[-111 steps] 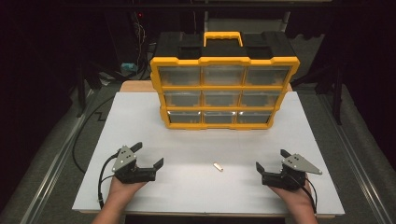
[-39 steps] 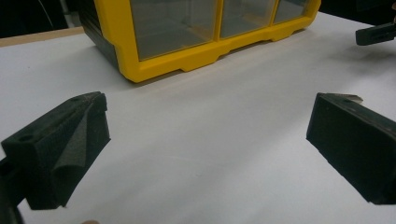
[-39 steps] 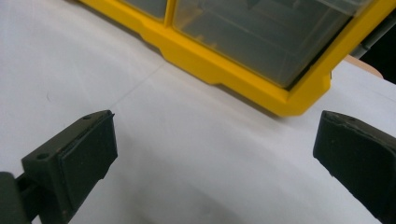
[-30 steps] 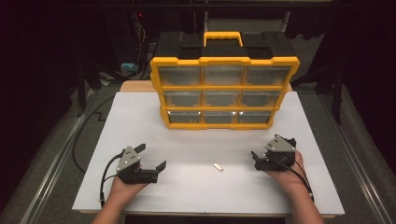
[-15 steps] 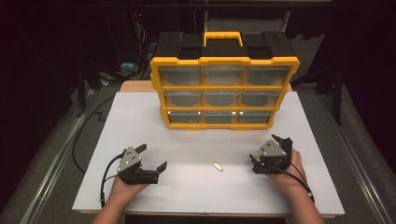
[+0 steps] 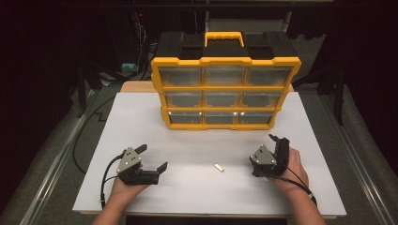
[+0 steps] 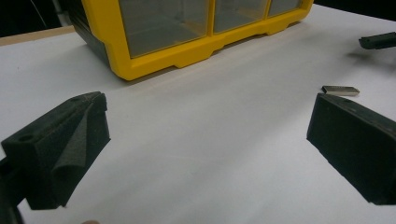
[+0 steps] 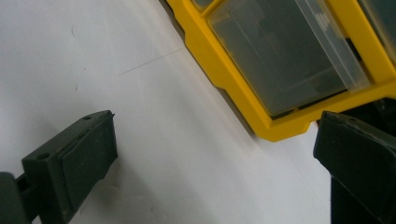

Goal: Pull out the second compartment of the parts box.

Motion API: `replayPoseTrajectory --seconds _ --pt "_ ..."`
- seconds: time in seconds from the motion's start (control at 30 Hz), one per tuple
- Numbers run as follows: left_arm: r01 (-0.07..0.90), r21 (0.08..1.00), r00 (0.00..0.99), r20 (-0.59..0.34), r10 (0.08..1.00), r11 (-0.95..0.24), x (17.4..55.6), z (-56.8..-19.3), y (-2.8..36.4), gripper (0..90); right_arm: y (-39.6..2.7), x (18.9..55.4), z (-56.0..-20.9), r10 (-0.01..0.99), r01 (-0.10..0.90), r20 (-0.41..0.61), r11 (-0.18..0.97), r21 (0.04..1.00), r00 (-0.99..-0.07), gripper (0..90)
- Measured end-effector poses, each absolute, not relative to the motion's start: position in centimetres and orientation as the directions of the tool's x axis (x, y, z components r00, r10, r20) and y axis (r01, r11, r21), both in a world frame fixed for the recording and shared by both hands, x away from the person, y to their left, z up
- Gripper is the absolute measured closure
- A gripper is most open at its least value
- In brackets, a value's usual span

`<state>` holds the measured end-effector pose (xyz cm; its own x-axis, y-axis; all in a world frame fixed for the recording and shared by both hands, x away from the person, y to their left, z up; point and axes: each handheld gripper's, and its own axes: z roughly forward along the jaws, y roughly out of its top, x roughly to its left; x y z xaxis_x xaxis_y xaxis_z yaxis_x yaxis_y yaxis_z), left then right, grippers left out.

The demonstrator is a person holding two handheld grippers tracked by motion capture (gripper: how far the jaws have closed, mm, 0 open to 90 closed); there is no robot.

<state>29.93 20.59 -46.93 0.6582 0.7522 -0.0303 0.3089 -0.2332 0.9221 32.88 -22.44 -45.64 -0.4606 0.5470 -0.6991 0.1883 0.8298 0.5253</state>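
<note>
At lower left of the high view my left gripper (image 6: 152,159) rests on the white table (image 6: 187,140), fingers released and empty. Lower middle, the small pale piece (image 6: 218,167) lies untouched. Lower right, my right gripper (image 6: 277,152) is spread wide too. The yellow drawer cabinet (image 6: 225,91) stands upper centre, drawers apparently shut. I judge nothing's begun yet.

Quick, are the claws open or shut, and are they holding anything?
Left claw: open, holding nothing.
Right claw: open, holding nothing.

Tongs (image 8: 215,158) spread wide, yellow organiser (image 8: 285,60) corner ahead — white tabletop (image 8: 140,93) beneath
</note>
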Motion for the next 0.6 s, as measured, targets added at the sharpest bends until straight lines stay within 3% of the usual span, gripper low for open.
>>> replayPoseTrajectory --seconds 0.6 --pt "0.305 0.923 0.664 -0.03 0.747 -0.234 29.9 -47.0 20.5 0.0 -21.3 32.2 -45.7 0.369 0.123 -0.82 0.928 0.352 -0.438 0.1"
